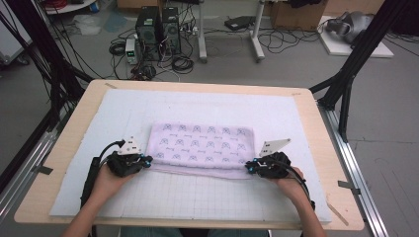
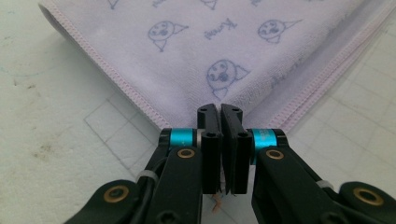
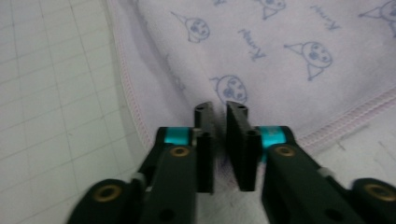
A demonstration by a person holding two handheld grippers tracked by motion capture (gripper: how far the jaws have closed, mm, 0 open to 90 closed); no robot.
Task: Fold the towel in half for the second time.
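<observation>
A folded lilac towel [image 1: 202,143] printed with small cartoon faces lies flat on the white gridded mat [image 1: 197,197], its long side running left to right. My left gripper [image 1: 147,160] sits at the towel's near left corner. In the left gripper view the towel [image 2: 210,46] puckers up into the left gripper [image 2: 220,109], whose jaws are pressed together on the corner. My right gripper [image 1: 248,168] is at the near right corner. The right gripper view shows the towel [image 3: 261,56] with its hemmed corner pinched between the nearly closed jaws of the right gripper [image 3: 219,106].
The mat covers most of a wooden table [image 1: 316,128]. Black frame posts [image 1: 356,54] stand at the table's far corners. Computer towers [image 1: 158,32] and cables sit on the floor beyond the far edge. A bare strip of mat runs between the towel and the near edge.
</observation>
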